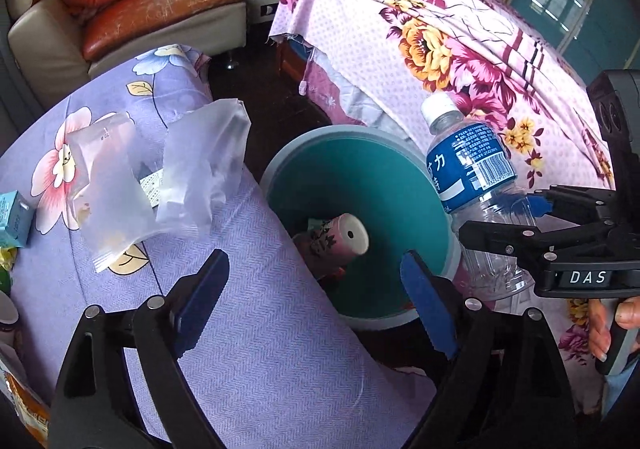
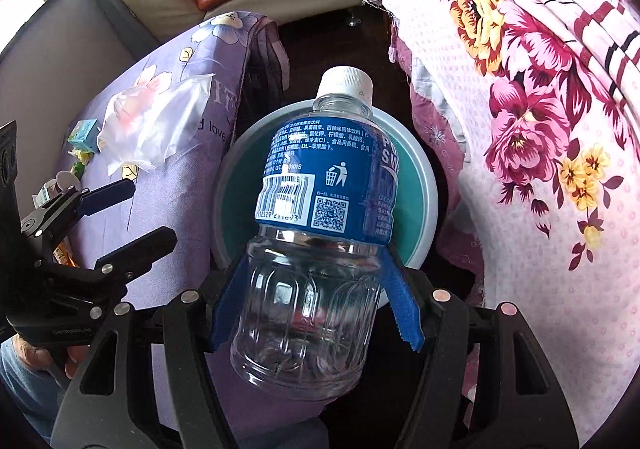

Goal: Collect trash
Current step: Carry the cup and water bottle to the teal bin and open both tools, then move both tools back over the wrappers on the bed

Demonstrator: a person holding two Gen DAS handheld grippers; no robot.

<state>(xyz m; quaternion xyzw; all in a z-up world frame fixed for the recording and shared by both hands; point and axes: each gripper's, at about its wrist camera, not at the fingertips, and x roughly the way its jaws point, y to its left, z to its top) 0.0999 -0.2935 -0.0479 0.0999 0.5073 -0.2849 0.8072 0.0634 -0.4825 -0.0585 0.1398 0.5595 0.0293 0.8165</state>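
My right gripper (image 2: 316, 309) is shut on an empty clear plastic bottle (image 2: 320, 233) with a blue label and white cap, held over the rim of a teal trash bin (image 2: 416, 209). The bottle (image 1: 468, 173) and right gripper (image 1: 516, 217) also show in the left wrist view, at the bin's right edge. The bin (image 1: 360, 177) holds a pink cup (image 1: 340, 239). My left gripper (image 1: 316, 301) is open and empty, above the near edge of the bin. Clear plastic bags (image 1: 160, 177) lie on the purple cloth to the left.
A purple flowered cloth (image 1: 260, 349) covers the table on the left, with a small teal carton (image 1: 14, 217) at its edge. A pink flowered cloth (image 1: 460, 49) covers furniture on the right. A sofa (image 1: 120, 17) stands behind.
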